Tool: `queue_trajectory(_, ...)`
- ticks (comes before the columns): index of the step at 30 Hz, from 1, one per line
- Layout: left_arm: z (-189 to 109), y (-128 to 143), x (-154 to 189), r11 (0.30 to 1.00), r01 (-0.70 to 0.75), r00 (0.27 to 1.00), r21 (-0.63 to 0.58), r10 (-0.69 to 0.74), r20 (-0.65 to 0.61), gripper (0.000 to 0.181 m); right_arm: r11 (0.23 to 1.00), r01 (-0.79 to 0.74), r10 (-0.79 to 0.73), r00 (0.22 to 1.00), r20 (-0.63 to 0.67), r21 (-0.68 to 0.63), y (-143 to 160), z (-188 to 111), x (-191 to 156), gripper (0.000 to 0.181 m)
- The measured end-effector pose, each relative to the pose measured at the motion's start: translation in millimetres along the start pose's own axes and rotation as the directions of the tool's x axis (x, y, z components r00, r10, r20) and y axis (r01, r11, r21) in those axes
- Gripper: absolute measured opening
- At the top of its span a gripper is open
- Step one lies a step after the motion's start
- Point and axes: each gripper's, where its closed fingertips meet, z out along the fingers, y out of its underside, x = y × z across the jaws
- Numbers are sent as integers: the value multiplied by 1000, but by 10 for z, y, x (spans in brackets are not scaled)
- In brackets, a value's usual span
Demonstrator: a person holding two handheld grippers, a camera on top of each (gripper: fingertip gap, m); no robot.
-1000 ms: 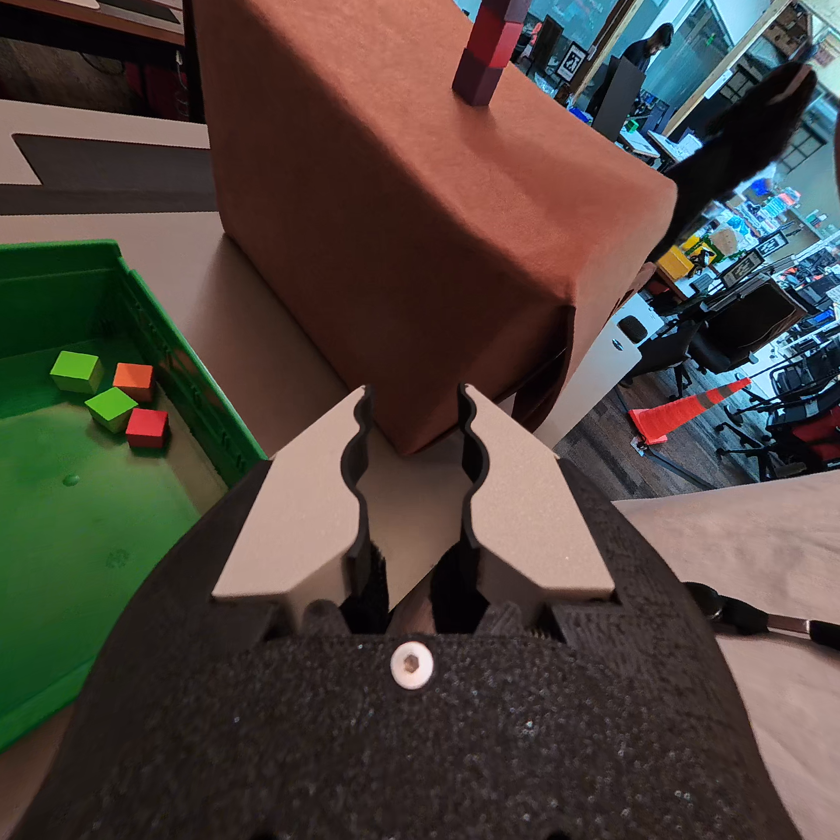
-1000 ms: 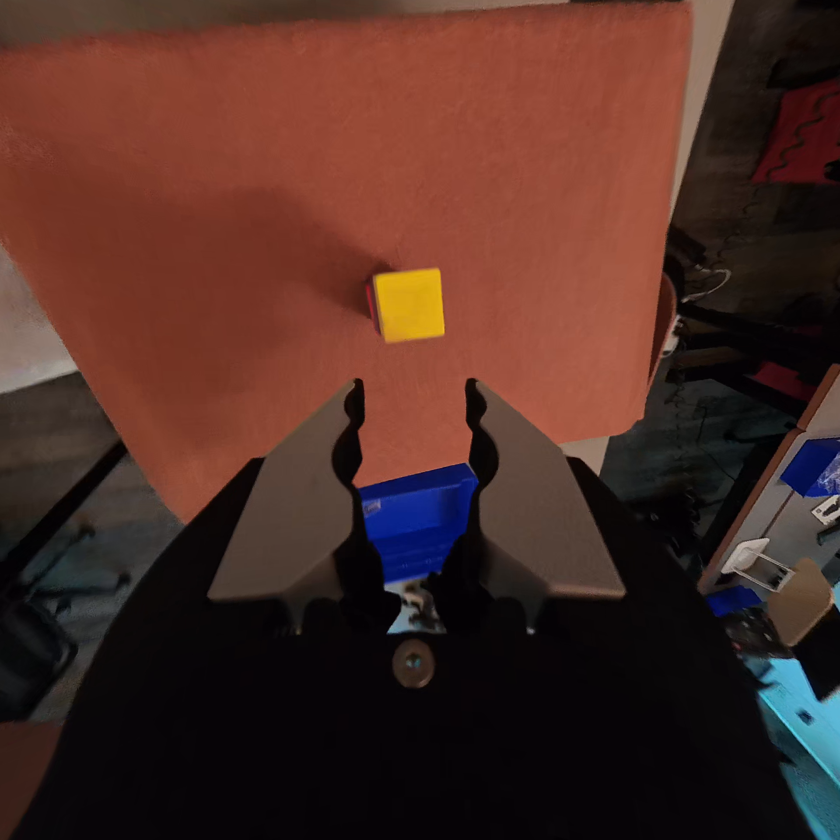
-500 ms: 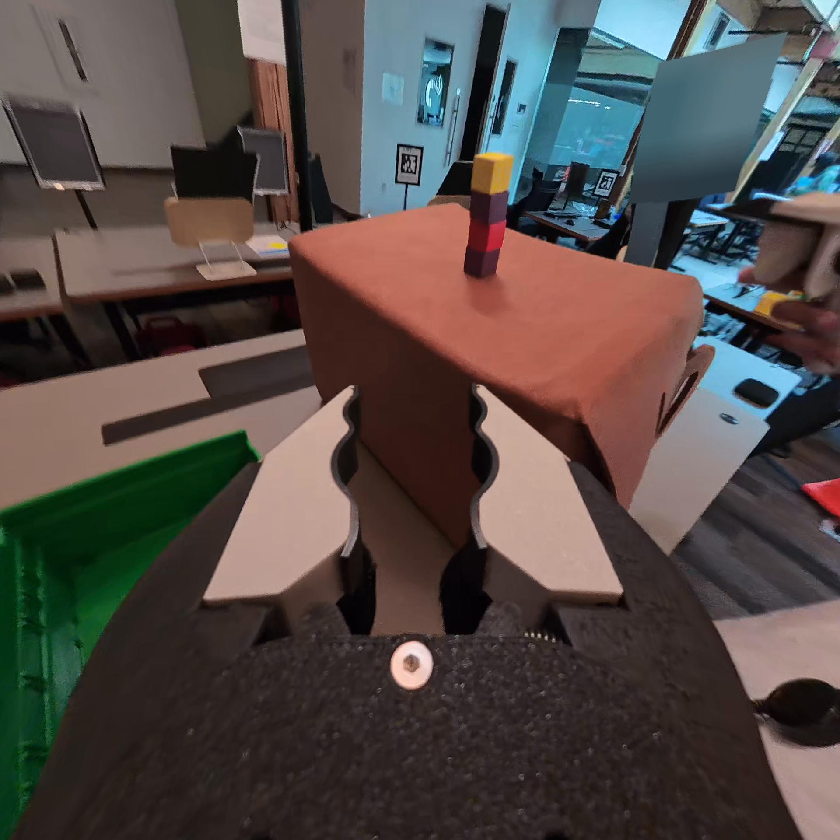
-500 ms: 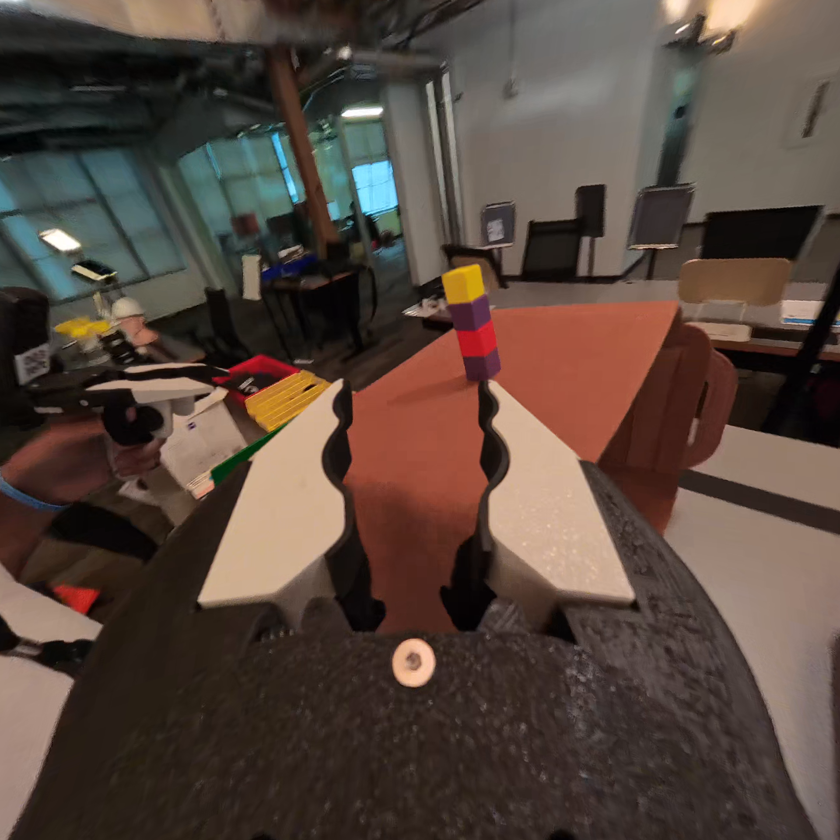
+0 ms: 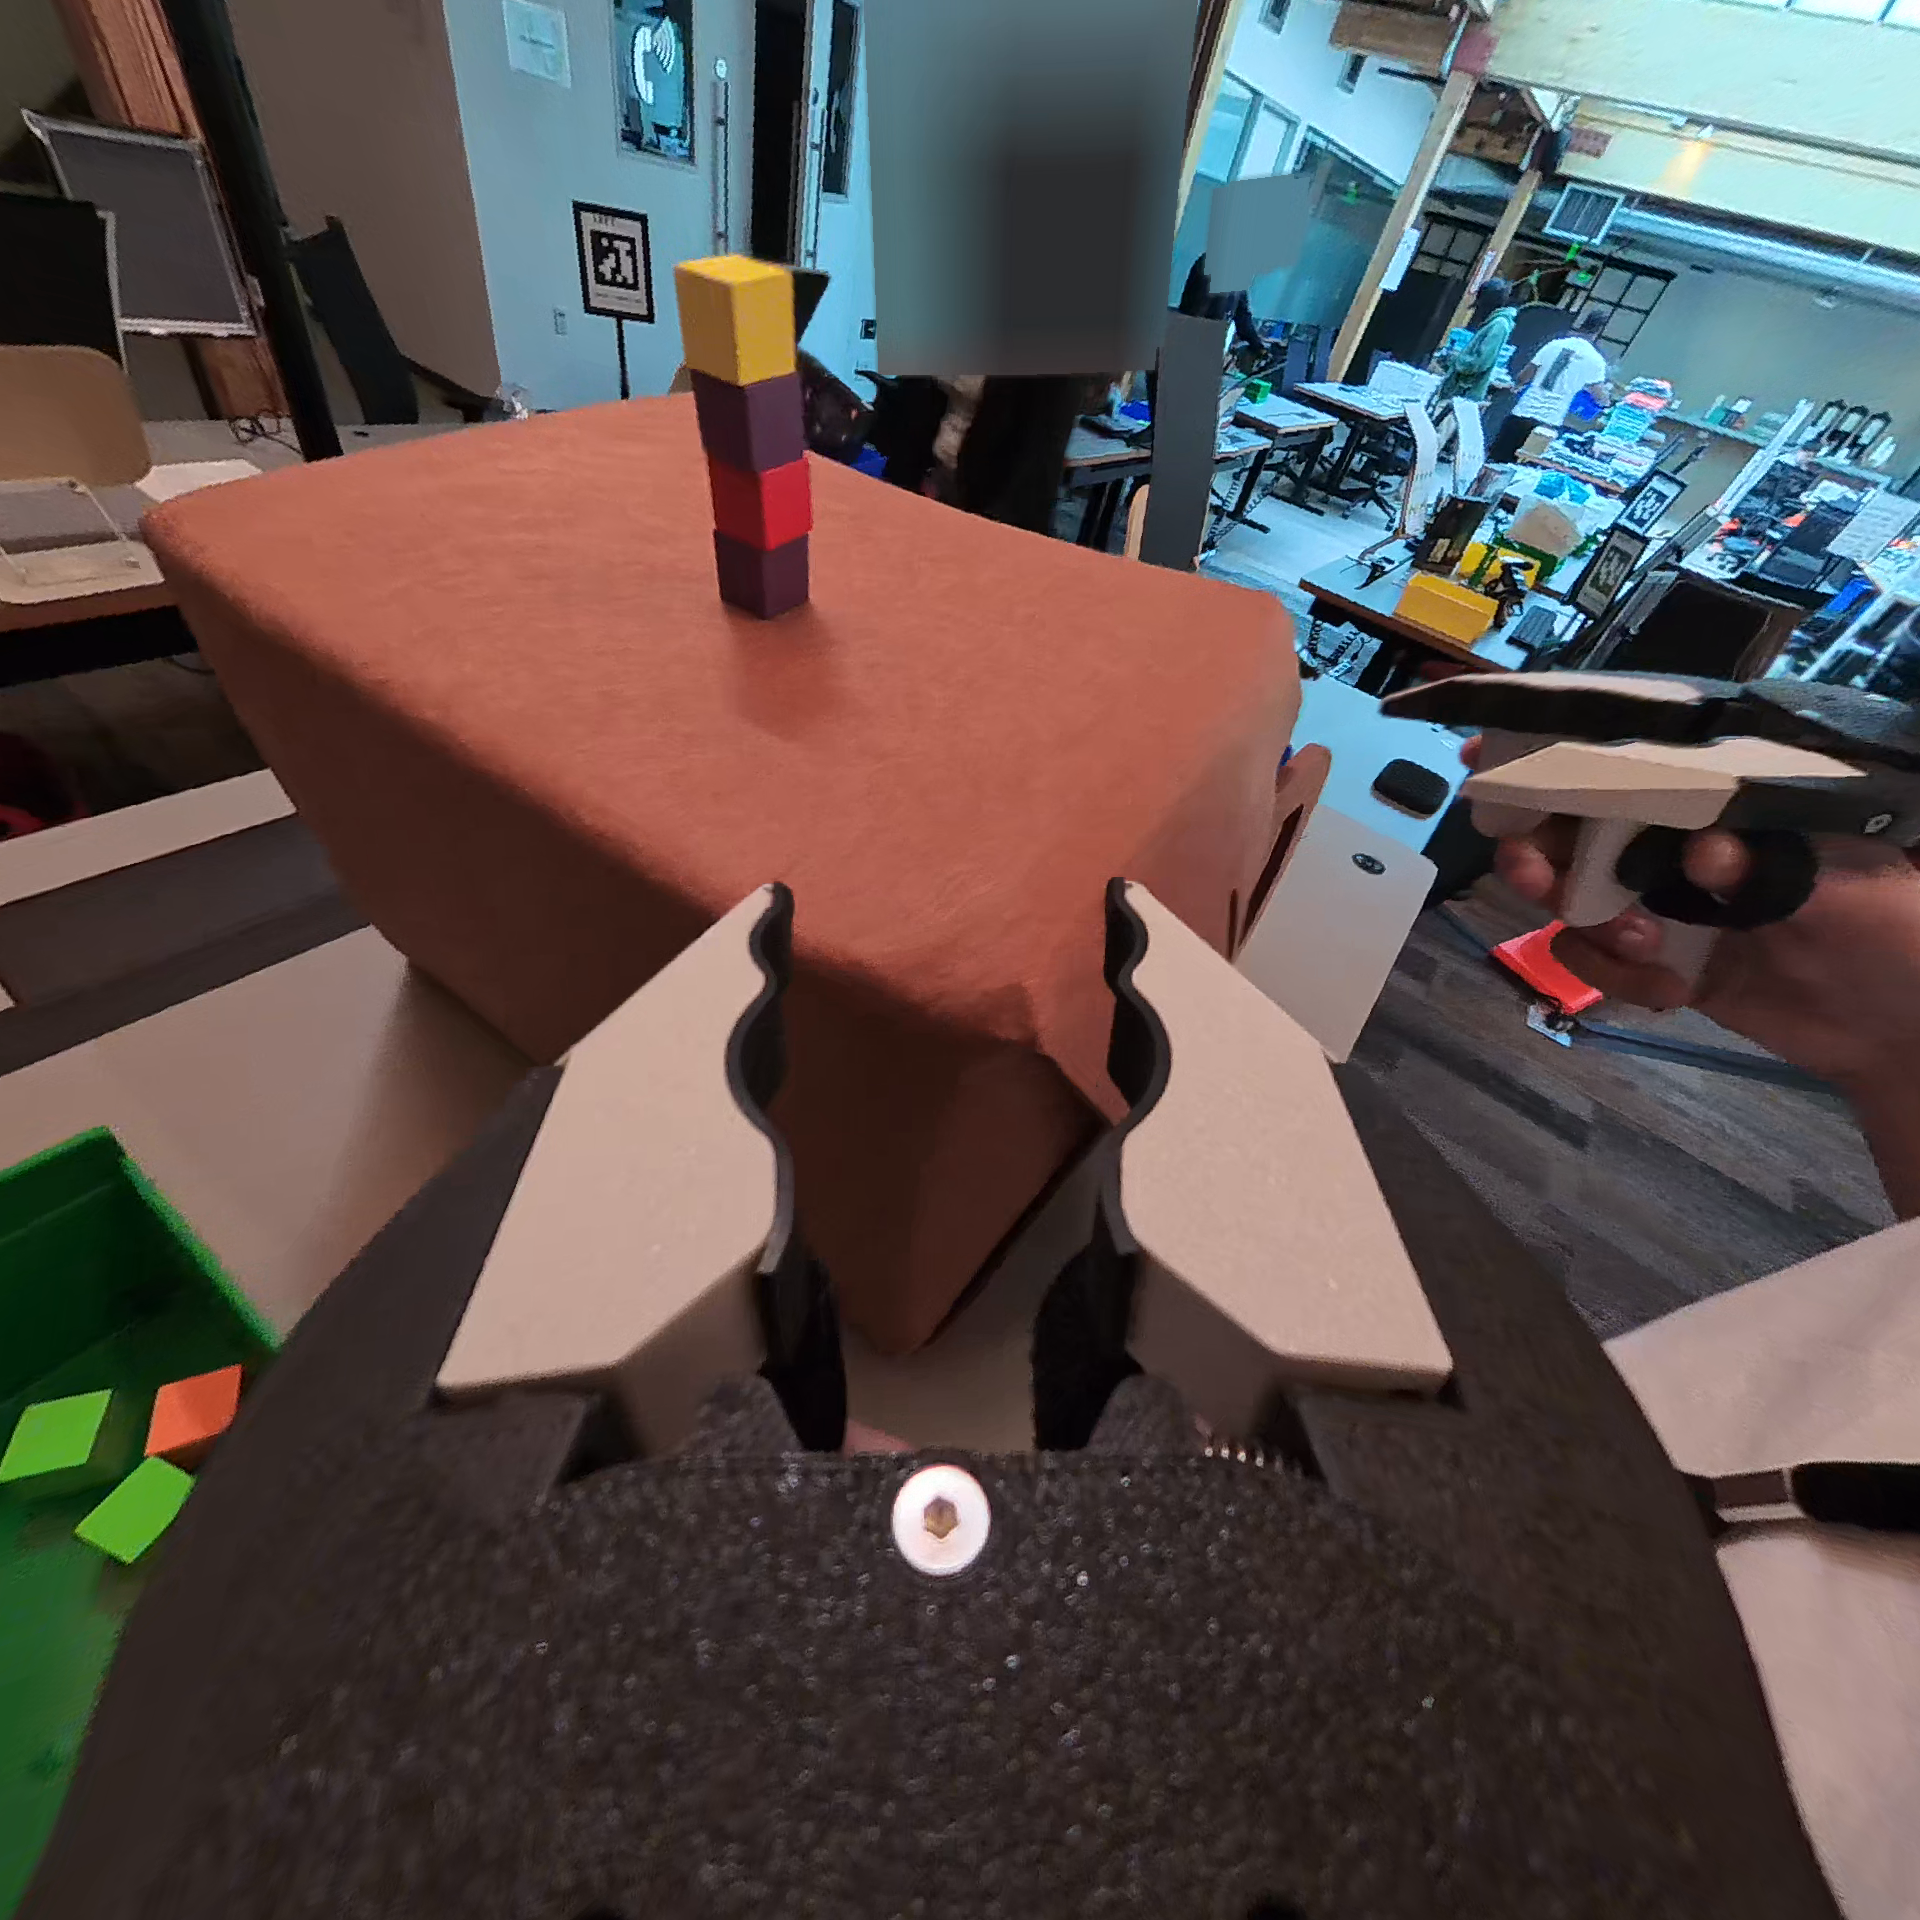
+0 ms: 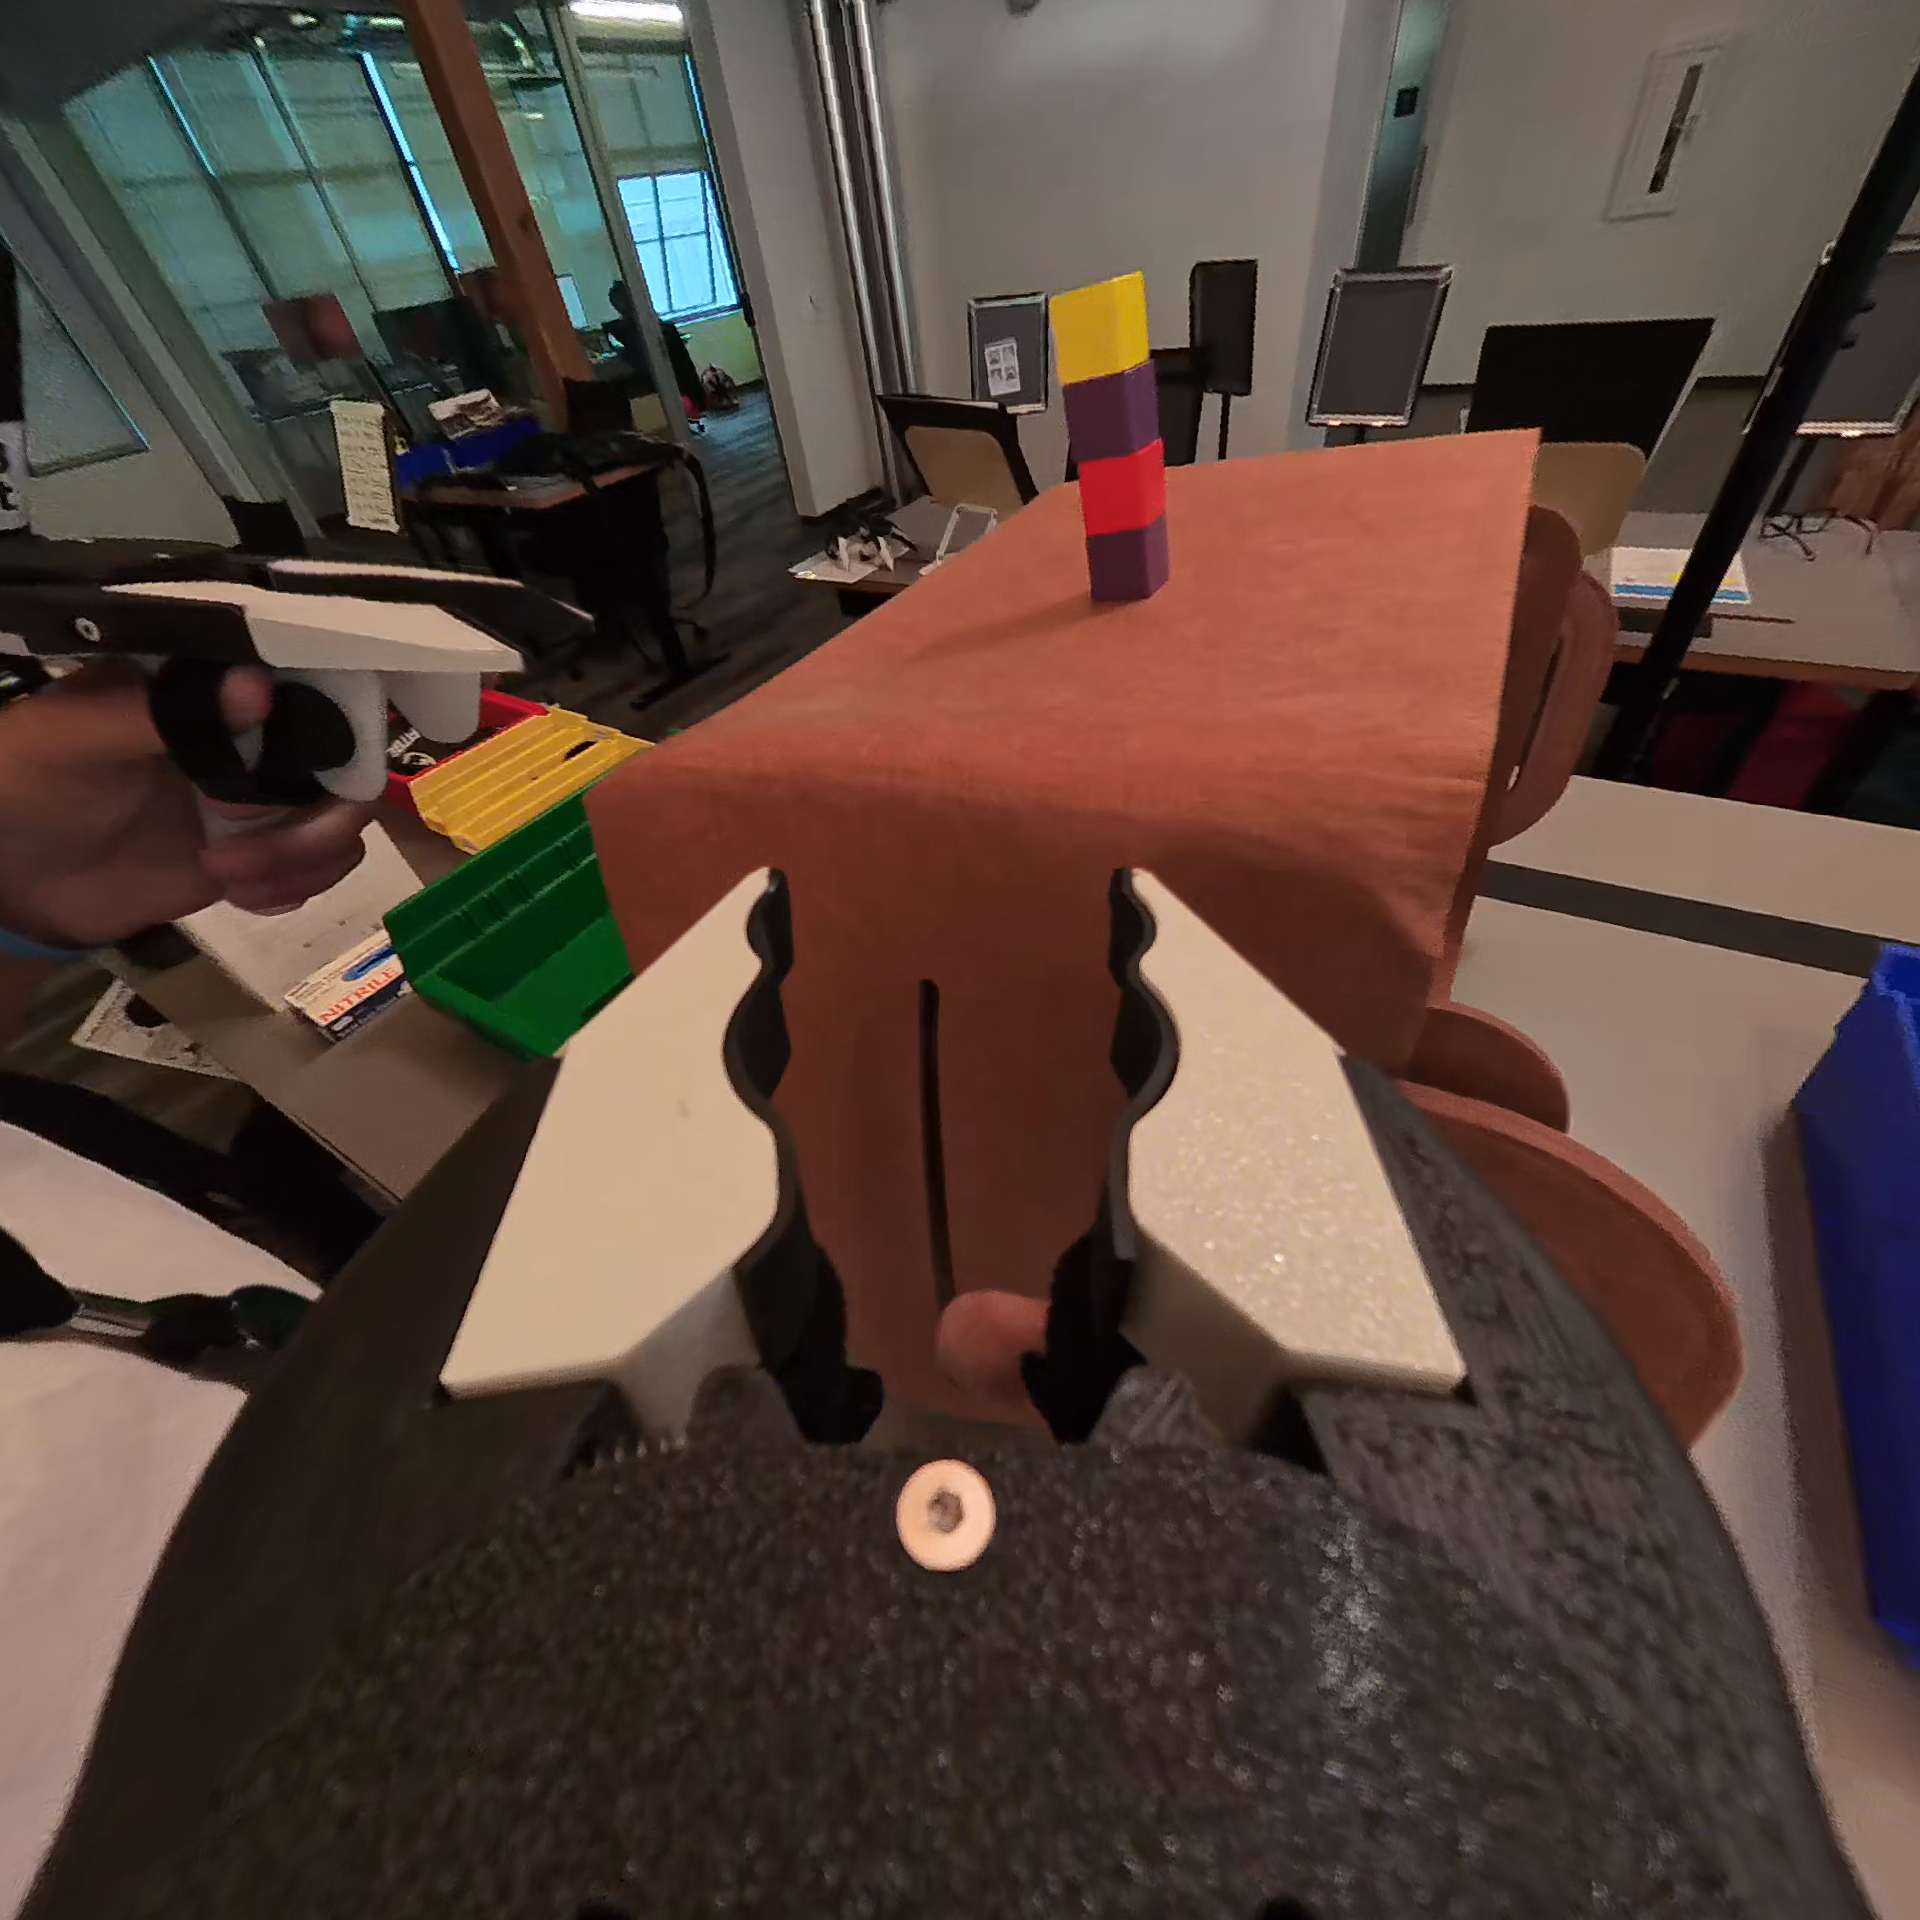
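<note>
A stack [image 5: 750, 436] of four cubes stands on top of a brown cloth-covered box [image 5: 644, 748] on the table [image 5: 281, 1070]: a dark purple cube at the bottom, then red, then purple, with a yellow cube [image 5: 736, 315] on top. The left gripper [image 5: 943, 987] is released and empty, its fingers [image 5: 665, 1174] spread with only the near corner of the box showing between them, well short of the stack. The right gripper [image 6: 943, 982] is likewise released and holds nothing; it faces the cloth-draped end of the box, and the stack [image 6: 1114, 442] stands farther back on the top. Each gripper shows in the other's view, held in a hand off to the side of the box, apart from it. To the left of the box sits a green bin [image 5: 62, 1278] with loose green and orange cubes in it; a blue bin [image 6: 1870, 1247] lies to the right. The chief risk, as I judge it, is the stack itself: it is tall and narrow, the cubes do not look perfectly aligned, and it rests on cloth rather than a hard face. A knock to the box from either gripper, both close to its sides, could shake it down. A tug on the hanging cloth would do the same, and a careless sideways brush against the upper cubes would topple the yellow one first.
</note>
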Motion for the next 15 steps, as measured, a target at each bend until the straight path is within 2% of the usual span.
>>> queue_trajectory(4,25,16,81,1000,18,1000,-25,-18,-22,61,999,-36,35,998,52,14,-33,30,-78,59)
queue_trajectory(10,-11,80,19,998,41,999,-48,-40,27,61,999,-45,45,997,69,0,-36,21,-63,56)
queue_trajectory(15,-54,112,-2,998,0,998,-64,4,65,61,999,-45,46,995,87,-8,-32,56,-84,56)
